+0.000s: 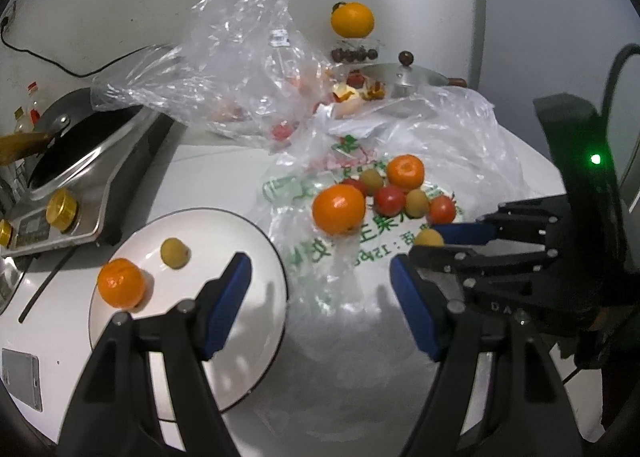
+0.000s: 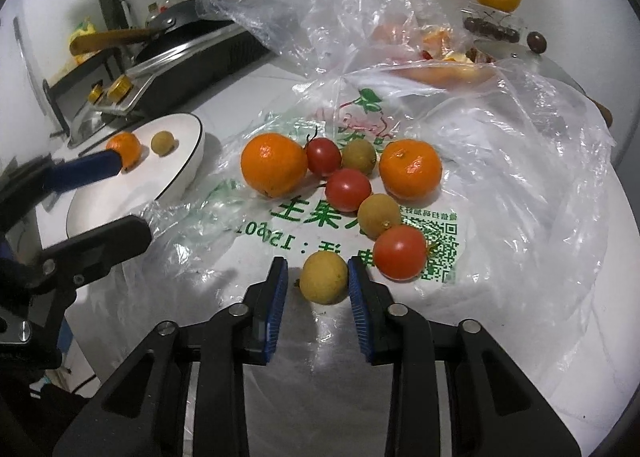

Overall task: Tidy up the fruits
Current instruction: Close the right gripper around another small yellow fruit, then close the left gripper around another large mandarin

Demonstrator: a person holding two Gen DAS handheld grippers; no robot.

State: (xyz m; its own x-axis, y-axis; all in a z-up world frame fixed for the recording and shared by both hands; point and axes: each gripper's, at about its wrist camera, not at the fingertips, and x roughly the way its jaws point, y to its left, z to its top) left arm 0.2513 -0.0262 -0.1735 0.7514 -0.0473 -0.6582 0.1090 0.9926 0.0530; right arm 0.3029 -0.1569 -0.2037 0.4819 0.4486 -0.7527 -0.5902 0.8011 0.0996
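A white plate [image 1: 248,241] holds one orange [image 1: 121,283] and one yellow-green longan [image 1: 175,252]. My left gripper [image 1: 320,277] is open and empty over the plate's right rim. On a printed plastic bag [image 2: 500,185] lie two oranges [image 2: 273,164], three cherry tomatoes [image 2: 348,189] and longans. My right gripper [image 2: 318,277] has its jaws around one yellow longan [image 2: 324,277]; the right pad touches it, a small gap shows at the left pad. It also shows in the left wrist view [image 1: 429,237].
A stove with gold knobs and a dark pan [image 1: 80,177] stands at the left. A crumpled clear bag [image 1: 240,69] with fruit, a pot lid [image 1: 404,77], a box of dark fruit and an orange [image 1: 352,19] sit at the back.
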